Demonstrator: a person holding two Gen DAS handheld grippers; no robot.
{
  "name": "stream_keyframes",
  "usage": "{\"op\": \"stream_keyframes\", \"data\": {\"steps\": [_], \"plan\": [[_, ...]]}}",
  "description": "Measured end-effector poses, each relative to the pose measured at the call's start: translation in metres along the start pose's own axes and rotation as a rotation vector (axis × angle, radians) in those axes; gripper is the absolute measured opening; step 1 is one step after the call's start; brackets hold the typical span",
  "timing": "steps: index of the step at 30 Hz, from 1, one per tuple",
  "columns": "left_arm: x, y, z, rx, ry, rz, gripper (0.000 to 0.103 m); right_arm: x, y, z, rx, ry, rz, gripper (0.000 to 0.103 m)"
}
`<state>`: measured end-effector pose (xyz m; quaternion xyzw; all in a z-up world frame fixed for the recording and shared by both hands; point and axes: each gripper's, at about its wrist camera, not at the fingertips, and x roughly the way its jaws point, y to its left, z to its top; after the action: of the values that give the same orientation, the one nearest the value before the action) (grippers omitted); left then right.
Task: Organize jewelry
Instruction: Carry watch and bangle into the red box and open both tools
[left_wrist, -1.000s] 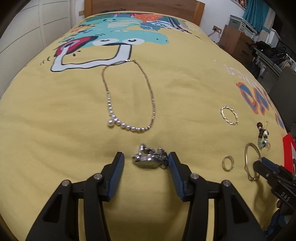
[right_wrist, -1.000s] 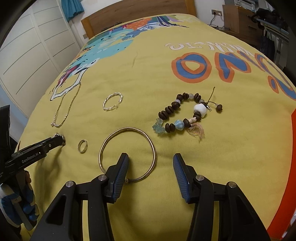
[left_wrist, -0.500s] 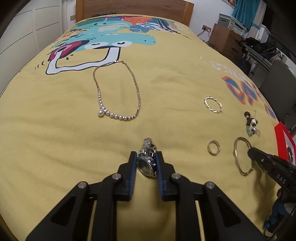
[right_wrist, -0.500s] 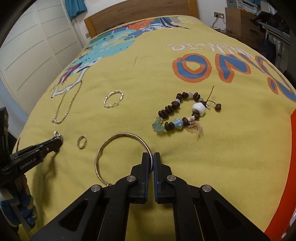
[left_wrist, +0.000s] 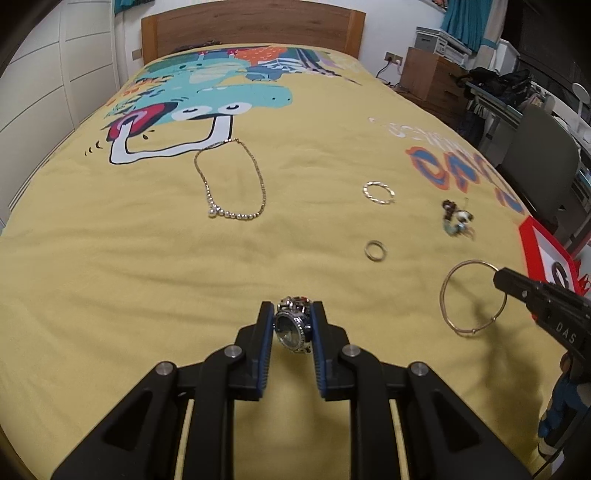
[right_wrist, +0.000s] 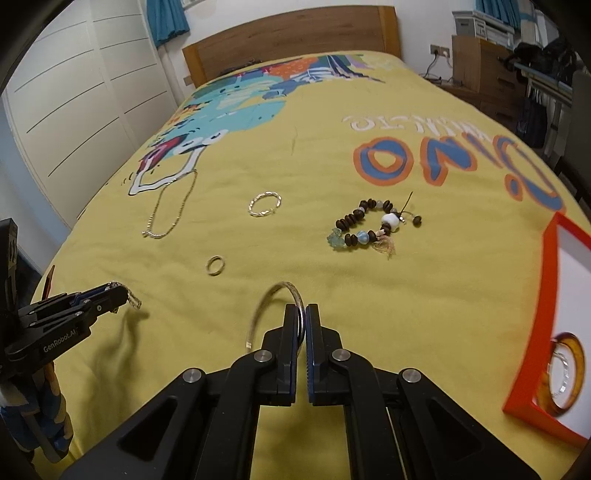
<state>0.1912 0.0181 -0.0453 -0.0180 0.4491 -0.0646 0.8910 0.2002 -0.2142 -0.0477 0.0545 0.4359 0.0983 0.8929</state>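
Note:
My left gripper (left_wrist: 292, 325) is shut on a silver wristwatch (left_wrist: 291, 326) and holds it above the yellow bedspread; it also shows in the right wrist view (right_wrist: 122, 297). My right gripper (right_wrist: 303, 321) is shut on a thin gold bangle (right_wrist: 280, 306), lifted off the bed; the bangle also shows in the left wrist view (left_wrist: 448, 291). A pearl necklace (left_wrist: 236, 214), a twisted silver bracelet (left_wrist: 378, 192), a small ring (left_wrist: 375, 250) and a brown bead bracelet (right_wrist: 369, 229) lie on the bed.
An orange-rimmed white tray (right_wrist: 546, 295) at the right edge of the bed holds an amber bangle (right_wrist: 565, 373). A wooden headboard (left_wrist: 251, 29) is at the far end. White wardrobes (right_wrist: 74, 110) stand left; a desk and chair (left_wrist: 543, 158) stand right.
Both grippers closed from open: the left onto the wristwatch, the right onto the gold bangle. Both have since risen, lifting their pieces off the bedspread.

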Motion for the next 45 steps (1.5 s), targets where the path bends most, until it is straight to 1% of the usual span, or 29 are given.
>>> {"op": "stream_keyframes", "data": {"steps": [4, 9, 14, 18, 20, 23, 27, 30, 34, 35, 39, 45], "plan": [[-0.019, -0.008, -0.007, 0.017, -0.014, -0.007, 0.018, -0.024, 0.008, -0.004, -0.020, -0.024, -0.013, 0.004], [-0.041, -0.027, -0.013, 0.047, -0.034, -0.036, 0.018, -0.055, 0.012, -0.006, -0.034, -0.058, -0.033, 0.003], [-0.058, -0.058, -0.009, 0.083, -0.048, -0.088, 0.018, -0.086, 0.010, -0.002, -0.043, -0.097, -0.057, 0.003], [-0.067, -0.094, 0.002, 0.126, -0.064, -0.144, 0.018, -0.117, -0.006, 0.004, -0.032, -0.137, -0.089, 0.003], [-0.070, -0.121, 0.010, 0.154, -0.073, -0.184, 0.018, -0.131, -0.019, 0.006, -0.023, -0.155, -0.106, 0.003], [-0.070, -0.159, 0.021, 0.198, -0.080, -0.228, 0.018, -0.153, -0.048, 0.010, 0.003, -0.179, -0.143, 0.003], [-0.062, -0.214, 0.034, 0.259, -0.074, -0.283, 0.018, -0.169, -0.091, 0.010, 0.039, -0.192, -0.189, 0.003], [-0.049, -0.263, 0.041, 0.311, -0.061, -0.323, 0.018, -0.171, -0.126, 0.007, 0.070, -0.187, -0.221, 0.003], [-0.029, -0.313, 0.046, 0.355, -0.036, -0.362, 0.018, -0.162, -0.166, 0.005, 0.103, -0.171, -0.248, 0.003], [-0.023, -0.321, 0.047, 0.363, -0.030, -0.367, 0.018, -0.157, -0.179, 0.004, 0.112, -0.164, -0.253, 0.003], [0.005, -0.355, 0.045, 0.395, 0.004, -0.380, 0.018, -0.138, -0.212, 0.003, 0.134, -0.143, -0.256, 0.003], [0.044, -0.386, 0.039, 0.426, 0.054, -0.386, 0.018, -0.112, -0.257, -0.003, 0.192, -0.119, -0.234, 0.003]]}}
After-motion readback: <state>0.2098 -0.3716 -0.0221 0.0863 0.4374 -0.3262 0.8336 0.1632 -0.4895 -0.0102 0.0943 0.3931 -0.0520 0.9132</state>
